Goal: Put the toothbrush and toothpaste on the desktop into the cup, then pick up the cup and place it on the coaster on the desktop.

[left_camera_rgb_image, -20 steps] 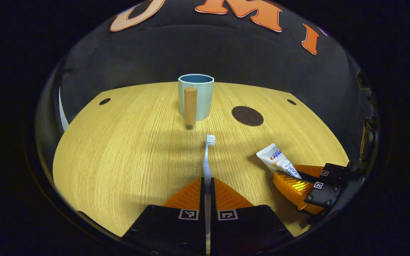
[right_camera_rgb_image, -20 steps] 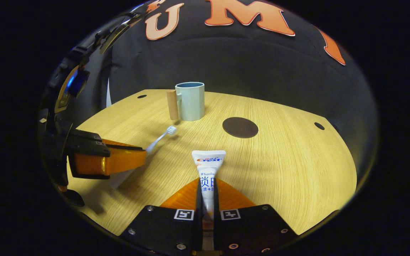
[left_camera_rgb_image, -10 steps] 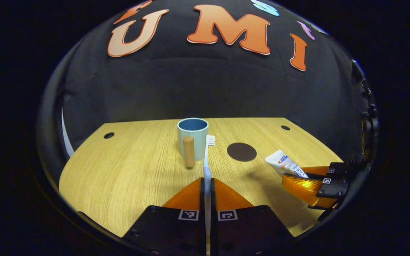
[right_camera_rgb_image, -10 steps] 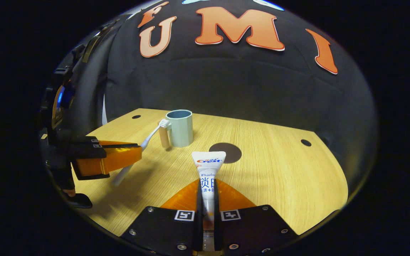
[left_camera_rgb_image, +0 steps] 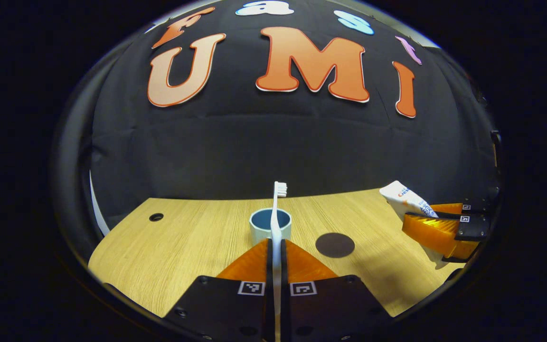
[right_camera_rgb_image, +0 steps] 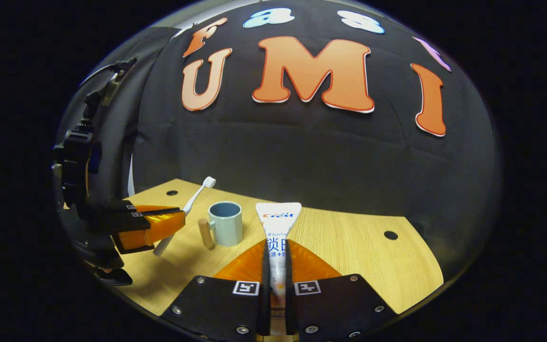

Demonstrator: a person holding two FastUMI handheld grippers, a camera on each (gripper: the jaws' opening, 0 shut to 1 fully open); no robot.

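1. In the left gripper view, we found the cup's handle hidden behind the left gripper (left_camera_rgb_image: 276,244); in the right gripper view, the toothpaste (right_camera_rgb_image: 277,237) covered the coaster. The toothpaste's cap end lay between the fingers and was hard to make out.
2. We counted one toothbrush (left_camera_rgb_image: 277,213), one toothpaste tube, one cup (left_camera_rgb_image: 269,225), one coaster (left_camera_rgb_image: 334,245), and two grippers.
3. We noted printed writing on the tube but left it unread.
4. The left gripper was clenched on the toothbrush handle, both fingers pressing it; the brush stood held off the desktop (left_camera_rgb_image: 183,237), bristle head uppermost, its shaft crossing in front of the cup mouth.
5. The right gripper (right_camera_rgb_image: 276,249) was clenched on the lower part of the toothpaste, the flat crimped end pointing up, clear of the desktop.
6. The cup stood upright on the desktop, with its wooden handle (right_camera_rgb_image: 203,233) on the left in the right gripper view. The coaster lay flat, near the cup's right side, apart from it.
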